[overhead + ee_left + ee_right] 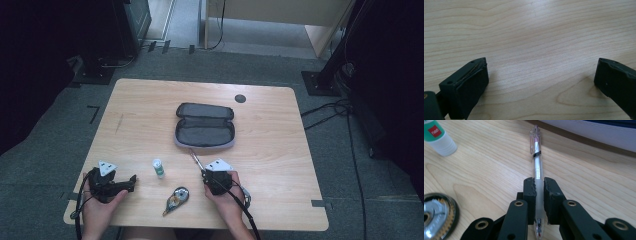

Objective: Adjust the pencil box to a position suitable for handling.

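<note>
Clamped between the jaws of the right tongs (538, 187) is a pen (537, 165), gripped near its clear rubbery end, with the pads pressed on both sides of the barrel. Its clip end is pointed away from the tongs, toward the case (205, 125), which is laid open near the middle of the surface (270, 150). In the high view the right tongs (203, 173) are held by a hand at the near edge, with the pen (195, 159) slanted up and to the left, its far tip just short of the case. A small white bottle (158, 168) with a green label is stood upright left of the pen. A tape dispenser (176, 199) is laid nearer the person, between the two hands. The left tongs (132, 182) are rested on the surface at the near left corner; their jaws are spread wide, with bare wood (536, 62) between them and nothing gripped.
</note>
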`<control>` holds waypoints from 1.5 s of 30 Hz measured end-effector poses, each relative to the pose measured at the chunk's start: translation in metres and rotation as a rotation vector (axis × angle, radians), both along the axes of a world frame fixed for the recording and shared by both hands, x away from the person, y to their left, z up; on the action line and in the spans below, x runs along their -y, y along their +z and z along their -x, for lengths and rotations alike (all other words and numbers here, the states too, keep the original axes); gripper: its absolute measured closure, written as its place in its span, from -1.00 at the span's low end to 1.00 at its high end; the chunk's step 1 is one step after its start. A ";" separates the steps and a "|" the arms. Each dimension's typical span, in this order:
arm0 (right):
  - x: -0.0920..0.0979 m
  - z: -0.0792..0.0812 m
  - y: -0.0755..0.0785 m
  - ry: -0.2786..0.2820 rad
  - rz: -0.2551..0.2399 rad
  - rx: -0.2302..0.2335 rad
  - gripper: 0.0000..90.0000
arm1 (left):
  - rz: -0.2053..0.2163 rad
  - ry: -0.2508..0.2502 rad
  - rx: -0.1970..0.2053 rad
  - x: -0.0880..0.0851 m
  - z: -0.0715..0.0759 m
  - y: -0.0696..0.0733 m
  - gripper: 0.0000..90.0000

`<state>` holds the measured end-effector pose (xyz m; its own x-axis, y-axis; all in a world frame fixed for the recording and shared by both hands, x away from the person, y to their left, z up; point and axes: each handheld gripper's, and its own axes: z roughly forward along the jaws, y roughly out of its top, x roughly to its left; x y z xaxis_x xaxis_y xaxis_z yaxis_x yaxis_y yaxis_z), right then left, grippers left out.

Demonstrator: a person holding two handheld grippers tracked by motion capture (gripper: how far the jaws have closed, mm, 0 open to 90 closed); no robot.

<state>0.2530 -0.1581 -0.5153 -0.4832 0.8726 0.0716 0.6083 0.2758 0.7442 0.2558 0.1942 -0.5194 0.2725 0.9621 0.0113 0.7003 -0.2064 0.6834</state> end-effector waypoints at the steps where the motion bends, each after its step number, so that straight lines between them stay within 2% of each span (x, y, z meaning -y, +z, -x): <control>1: 0.003 0.001 0.000 0.007 -0.005 0.002 0.80 | -0.002 -0.004 0.000 0.000 0.000 0.000 -1.00; 8: 0.023 0.006 0.003 0.044 -0.008 0.024 0.80 | 0.000 -0.004 -0.001 0.000 0.000 0.000 -1.00; 12: 0.035 0.009 0.004 0.033 -0.021 0.021 0.80 | 0.000 -0.004 -0.001 0.000 0.000 0.000 -1.00; 17: 0.047 0.013 0.002 0.049 -0.015 0.028 0.80 | 0.000 -0.004 -0.001 0.000 0.000 0.000 -1.00; 23: 0.053 0.015 -0.004 0.043 -0.015 0.018 0.77 | 0.000 -0.004 -0.001 0.000 0.000 0.000 -1.00; 27: 0.053 0.014 -0.005 0.024 -0.017 0.033 0.51 | 0.000 -0.004 -0.001 0.000 0.000 0.000 -1.00; 34: 0.056 0.014 0.001 0.017 -0.067 0.034 0.16 | 0.000 -0.004 -0.001 0.000 0.000 0.000 -1.00; 38: 0.057 0.014 0.004 0.001 -0.077 0.038 0.06 | -0.001 -0.005 -0.001 0.000 0.000 0.000 -1.00; 45: 0.059 0.013 0.011 -0.009 -0.095 0.067 0.01 | -0.001 -0.005 -0.001 0.000 0.000 0.000 -1.00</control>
<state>0.2397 -0.2168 -0.5040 -0.4817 0.8678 0.1216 0.5586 0.1971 0.8057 0.2557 0.1941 -0.5193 0.2769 0.9608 0.0116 0.6998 -0.2099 0.6828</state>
